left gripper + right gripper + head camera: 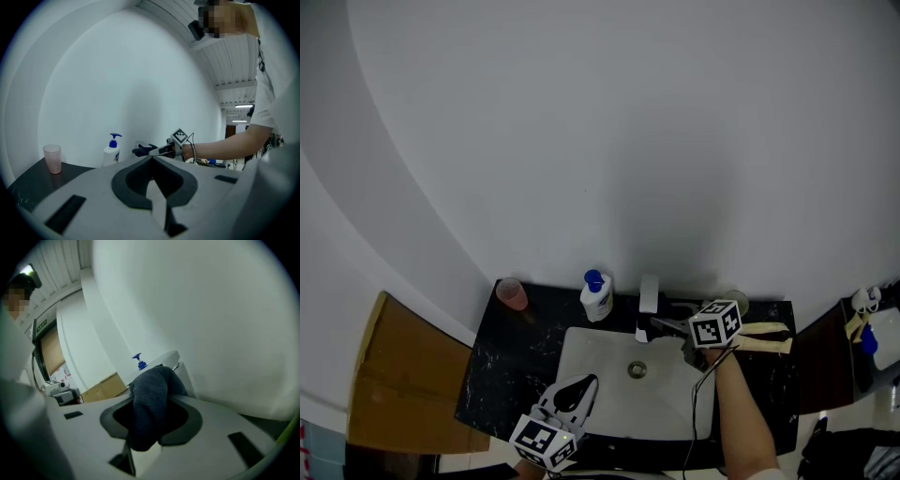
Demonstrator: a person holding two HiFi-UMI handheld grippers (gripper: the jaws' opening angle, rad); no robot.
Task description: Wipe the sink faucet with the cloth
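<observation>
The black counter (pixel 487 375) carries a white sink (pixel 591 375), with the faucet (pixel 648 298) upright at its back edge. The left gripper (pixel 577 389) hangs low over the sink's front rim, its jaws together on nothing, well apart from the faucet. The right gripper (pixel 692 349) is clamped on the dark cloth (pixel 150 399), the bunched end poking out past the jaws just beside the faucet's right side. Whether they touch I cannot tell. The cloth is fetched and brought up, so the wiping seems barely begun, and most of the faucet is probably left.
</observation>
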